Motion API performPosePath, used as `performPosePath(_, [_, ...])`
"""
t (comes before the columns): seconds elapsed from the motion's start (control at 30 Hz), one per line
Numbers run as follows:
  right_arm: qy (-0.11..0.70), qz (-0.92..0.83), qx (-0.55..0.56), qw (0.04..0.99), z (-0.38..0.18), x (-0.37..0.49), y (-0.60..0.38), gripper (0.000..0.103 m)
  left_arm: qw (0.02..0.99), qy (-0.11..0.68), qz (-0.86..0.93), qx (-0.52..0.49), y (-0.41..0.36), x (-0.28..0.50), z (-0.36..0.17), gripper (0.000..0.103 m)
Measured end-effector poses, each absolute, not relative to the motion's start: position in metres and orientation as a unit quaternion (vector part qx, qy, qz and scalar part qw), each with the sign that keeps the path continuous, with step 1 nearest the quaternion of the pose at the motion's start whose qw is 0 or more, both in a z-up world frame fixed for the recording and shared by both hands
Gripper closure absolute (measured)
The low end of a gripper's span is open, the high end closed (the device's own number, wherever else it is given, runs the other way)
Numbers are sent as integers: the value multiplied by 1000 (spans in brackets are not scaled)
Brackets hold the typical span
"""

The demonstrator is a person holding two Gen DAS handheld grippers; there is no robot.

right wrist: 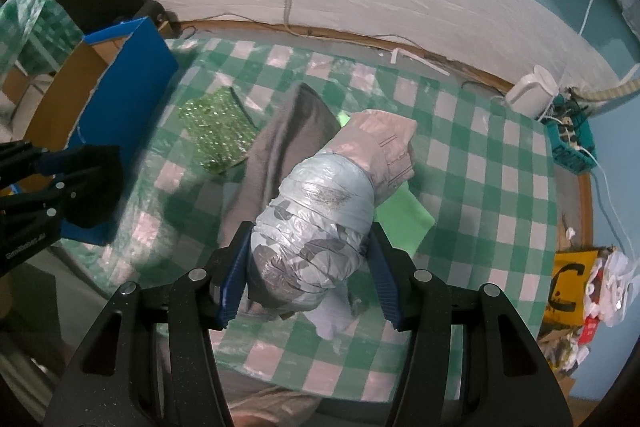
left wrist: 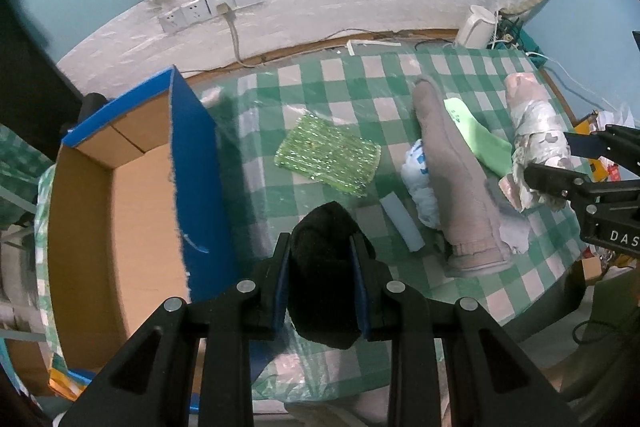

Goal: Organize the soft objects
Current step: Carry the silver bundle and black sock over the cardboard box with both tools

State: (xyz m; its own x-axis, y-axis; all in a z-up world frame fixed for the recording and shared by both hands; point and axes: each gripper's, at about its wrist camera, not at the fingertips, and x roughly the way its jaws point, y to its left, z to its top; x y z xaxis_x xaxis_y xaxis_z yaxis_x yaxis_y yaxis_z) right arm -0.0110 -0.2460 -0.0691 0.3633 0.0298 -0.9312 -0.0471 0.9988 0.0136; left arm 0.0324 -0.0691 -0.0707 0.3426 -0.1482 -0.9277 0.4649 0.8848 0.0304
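Observation:
My left gripper [left wrist: 322, 241] is shut on a black fuzzy sock [left wrist: 324, 279], held above the table next to the blue cardboard box [left wrist: 192, 163]. It also shows at the left of the right wrist view [right wrist: 86, 183]. My right gripper [right wrist: 310, 231] is shut on a rolled bundle wrapped in grey patterned plastic with pink cloth at its far end [right wrist: 320, 211], lifted over the grey sock [right wrist: 280, 135]. The bundle also shows in the left wrist view [left wrist: 536, 131]. A green sparkly cloth [left wrist: 328, 159], a light green cloth [left wrist: 476, 135] and a white-blue crumpled cloth [left wrist: 420, 183] lie on the table.
The table has a green-white checked cover [left wrist: 360, 87]. The open box [right wrist: 120, 99] stands at its left. A pale blue strip [left wrist: 402, 223] lies near the grey sock [left wrist: 456, 179]. A white device [right wrist: 532, 91] and a teal basket [right wrist: 572, 143] sit at the far right.

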Motion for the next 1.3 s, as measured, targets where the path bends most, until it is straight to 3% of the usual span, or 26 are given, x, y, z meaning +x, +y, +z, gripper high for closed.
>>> performPosePath(0.8, [550,105,-45,827,-42,18,-143,47,839,511,-157,102,-4,34,-36,76])
performPosePath(1.3, [552,159,-74,815,-44,39,-67,47,845,521,-91,82,63,44,-50,76])
